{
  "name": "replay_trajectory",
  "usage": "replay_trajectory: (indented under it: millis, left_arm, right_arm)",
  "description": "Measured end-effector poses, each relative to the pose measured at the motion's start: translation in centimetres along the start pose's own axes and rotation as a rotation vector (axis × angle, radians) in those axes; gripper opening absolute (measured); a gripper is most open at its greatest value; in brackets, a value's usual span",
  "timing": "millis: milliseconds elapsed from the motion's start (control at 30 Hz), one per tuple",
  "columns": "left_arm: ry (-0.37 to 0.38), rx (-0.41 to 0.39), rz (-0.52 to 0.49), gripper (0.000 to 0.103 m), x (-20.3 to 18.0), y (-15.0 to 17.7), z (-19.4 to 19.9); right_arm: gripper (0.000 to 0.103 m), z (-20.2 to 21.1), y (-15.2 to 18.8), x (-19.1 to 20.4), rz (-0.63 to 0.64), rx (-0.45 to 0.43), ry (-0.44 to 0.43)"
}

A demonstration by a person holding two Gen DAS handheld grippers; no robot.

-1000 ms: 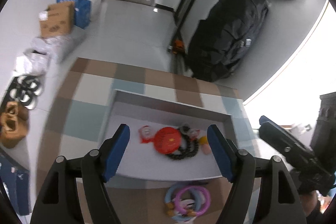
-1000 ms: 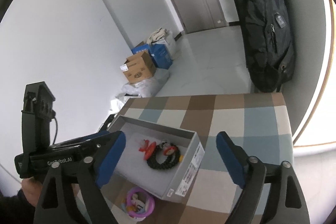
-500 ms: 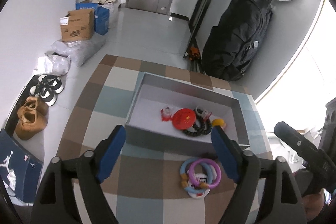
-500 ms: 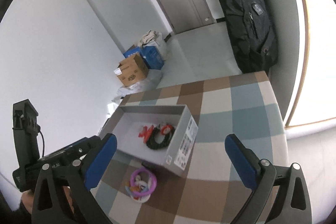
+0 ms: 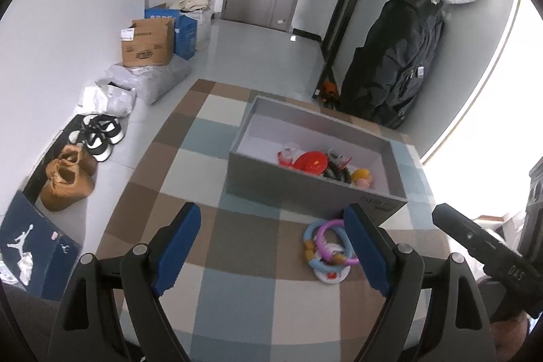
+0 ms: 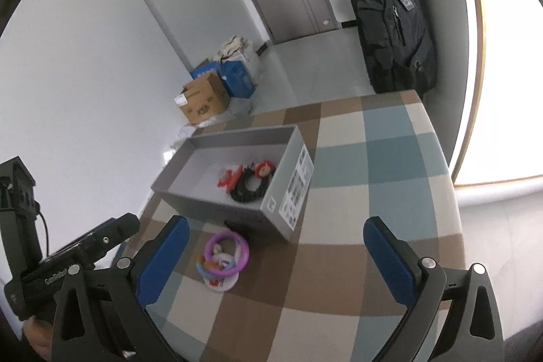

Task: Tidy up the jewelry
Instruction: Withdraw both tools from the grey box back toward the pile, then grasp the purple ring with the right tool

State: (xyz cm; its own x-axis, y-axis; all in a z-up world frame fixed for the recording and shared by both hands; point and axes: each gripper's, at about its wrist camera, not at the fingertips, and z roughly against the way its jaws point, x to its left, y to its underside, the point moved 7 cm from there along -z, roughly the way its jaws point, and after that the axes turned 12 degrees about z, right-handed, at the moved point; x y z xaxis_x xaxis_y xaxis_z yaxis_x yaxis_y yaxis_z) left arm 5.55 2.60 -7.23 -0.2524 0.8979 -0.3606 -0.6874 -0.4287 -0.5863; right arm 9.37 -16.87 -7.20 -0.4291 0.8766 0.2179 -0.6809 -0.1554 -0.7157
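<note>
A grey open box [image 5: 258, 182] [image 6: 210, 206] stands on the checked tablecloth. Inside lie a red round piece [image 5: 310, 162], a black bead bracelet [image 6: 249, 189] and a small yellow and pink charm [image 5: 362, 177]. A pile of purple and blue rings [image 5: 327, 243] [image 6: 224, 255] lies on the cloth in front of the box. My left gripper [image 5: 271, 246] is open and empty, held above the cloth short of the box. My right gripper [image 6: 275, 256] is open and empty, above the cloth to the right of the rings.
The table [image 5: 190, 178] ends at the left over a floor with shoes [image 5: 98, 134] and a cardboard box [image 5: 147, 44]. A black backpack [image 5: 390, 70] hangs at the far right wall. The other gripper's body shows at each view's edge.
Both grippers have pulled back and up from the box, so more of the table and the rings show. Both stay open and empty.
</note>
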Motion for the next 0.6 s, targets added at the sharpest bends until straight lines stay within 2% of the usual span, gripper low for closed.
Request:
replay_trajectory:
  millis: [233,400,500,600]
  left_arm:
    - [-0.056,-0.004,-0.010,0.083,0.7,0.8,0.1]
    - [-0.043,0.009,-0.001,0.083,1.1,0.8,0.0]
    - [-0.009,0.068,0.018,0.083,1.3,1.0,-0.6]
    - [-0.018,0.075,0.031,0.083,1.8,1.0,-0.8]
  right_arm:
    - [0.103,-0.9,1.3,1.2,0.046,0.054,0.006]
    - [0.103,-2.3,1.8,2.4,0.098,0.093,-0.002]
    - [0.103,-3.2,2.2,3.1,0.110,0.113,-0.030]
    - [0.103,-3.9,2.5,3.9,0.140,0.124,-0.037]
